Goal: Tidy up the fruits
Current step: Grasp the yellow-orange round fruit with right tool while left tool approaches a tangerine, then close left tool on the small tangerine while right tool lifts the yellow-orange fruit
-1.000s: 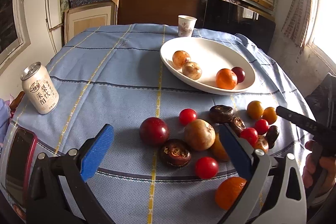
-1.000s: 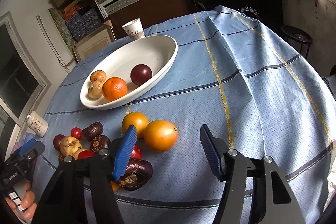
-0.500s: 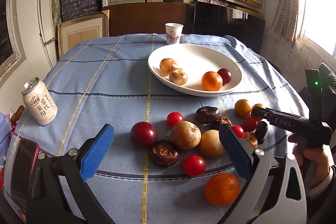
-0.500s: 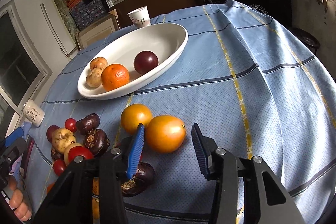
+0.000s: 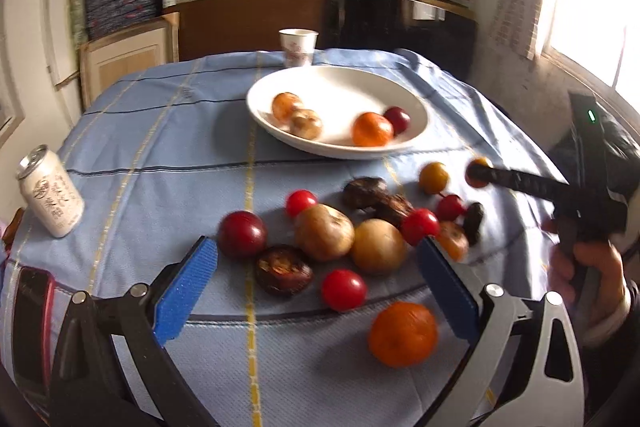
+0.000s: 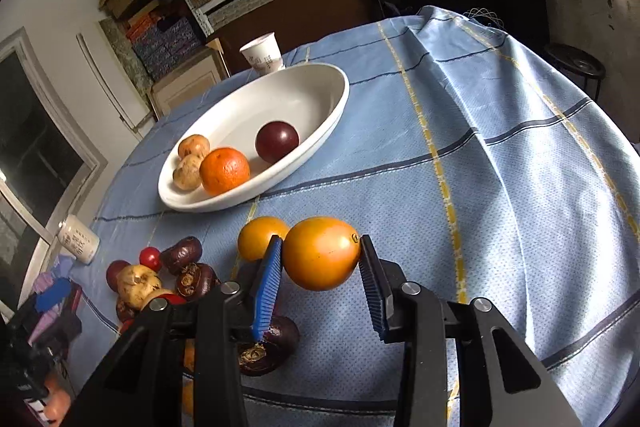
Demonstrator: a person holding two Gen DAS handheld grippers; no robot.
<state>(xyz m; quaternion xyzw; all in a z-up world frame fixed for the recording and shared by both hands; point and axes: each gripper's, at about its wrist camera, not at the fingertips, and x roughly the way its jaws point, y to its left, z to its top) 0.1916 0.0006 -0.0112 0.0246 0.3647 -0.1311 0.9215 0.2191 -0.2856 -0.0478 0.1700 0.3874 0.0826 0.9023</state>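
A white oval bowl (image 6: 336,107) holds an orange, a dark red fruit and two brownish fruits. My right gripper (image 6: 321,243) is closing its jaws, and both blue pads touch the sides of a yellow-orange fruit (image 6: 320,259) on the blue tablecloth. A second yellow fruit (image 6: 256,237) lies just behind the left pad. In the left wrist view my left gripper (image 5: 316,245) stands open above a cluster of loose fruit: a dark red plum (image 5: 242,233), a brown fruit (image 5: 324,231), red tomatoes and an orange (image 5: 402,333).
A drink can (image 5: 50,193) stands at the table's left and a phone in a red case (image 5: 32,315) lies near the front left edge. A paper cup (image 5: 298,47) is behind the bowl. Shelves and boards fill the back wall.
The right jaws have narrowed from wide apart to touching the yellow-orange fruit on both sides. The left gripper has shifted a little sideways and rolled, still open.
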